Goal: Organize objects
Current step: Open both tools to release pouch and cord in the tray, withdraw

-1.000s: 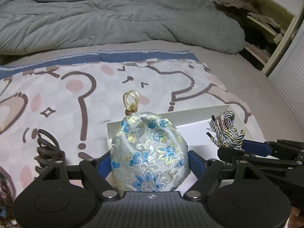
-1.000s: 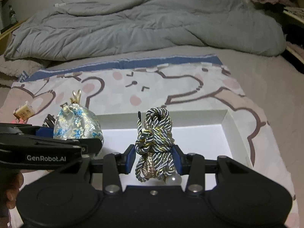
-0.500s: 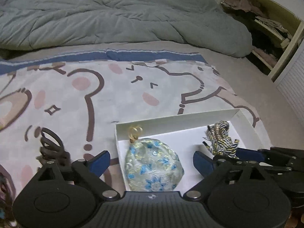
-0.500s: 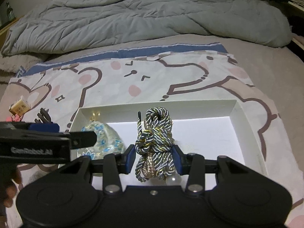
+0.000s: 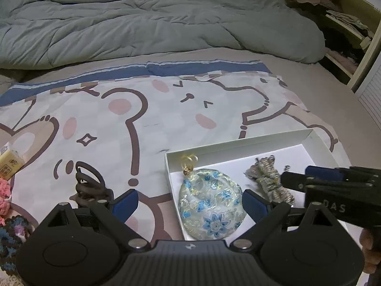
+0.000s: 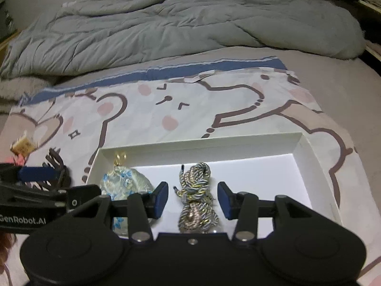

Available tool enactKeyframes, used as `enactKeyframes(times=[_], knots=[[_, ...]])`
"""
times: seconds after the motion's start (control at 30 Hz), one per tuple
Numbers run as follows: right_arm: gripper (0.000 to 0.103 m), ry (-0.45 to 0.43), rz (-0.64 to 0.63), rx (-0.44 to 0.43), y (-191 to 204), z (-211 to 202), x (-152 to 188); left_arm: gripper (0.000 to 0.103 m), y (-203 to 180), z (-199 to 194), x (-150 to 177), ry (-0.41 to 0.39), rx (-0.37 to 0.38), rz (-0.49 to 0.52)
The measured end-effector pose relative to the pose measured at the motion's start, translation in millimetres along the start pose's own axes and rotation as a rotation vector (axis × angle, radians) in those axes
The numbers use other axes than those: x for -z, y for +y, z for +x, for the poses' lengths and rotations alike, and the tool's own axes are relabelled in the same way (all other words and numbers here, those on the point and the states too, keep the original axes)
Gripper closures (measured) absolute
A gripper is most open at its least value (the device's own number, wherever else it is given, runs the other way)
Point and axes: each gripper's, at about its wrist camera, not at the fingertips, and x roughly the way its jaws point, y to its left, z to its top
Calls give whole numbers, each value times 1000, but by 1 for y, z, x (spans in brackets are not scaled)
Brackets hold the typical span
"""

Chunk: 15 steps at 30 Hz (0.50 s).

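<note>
A white shallow box lies on a cartoon-print sheet. A blue floral brocade pouch lies in its left part. A bundle of twisted grey-gold cord lies in the middle of the box. My left gripper is open and empty, its jaws wide apart either side of the pouch. My right gripper is open, its jaws either side of the cord and apart from it.
A dark hair claw lies left of the box. A small yellow box and pink and dark knitted items lie at the far left. A grey duvet lies behind. Shelves stand at the right.
My left gripper let go of the pouch, which now lies in the box, and drew back. My right gripper opened and the cord bundle now rests in the box.
</note>
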Motion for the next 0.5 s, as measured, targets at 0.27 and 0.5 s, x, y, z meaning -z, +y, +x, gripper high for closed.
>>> enactKeyframes(times=[0.27,0.5], knots=[[57,-7,18,17,-4,-12,3,9,-2,-10,2,-5,-5,5],[57,-36,18,6,0,-34,3,9,-4,-28,5,-25,-5,6]])
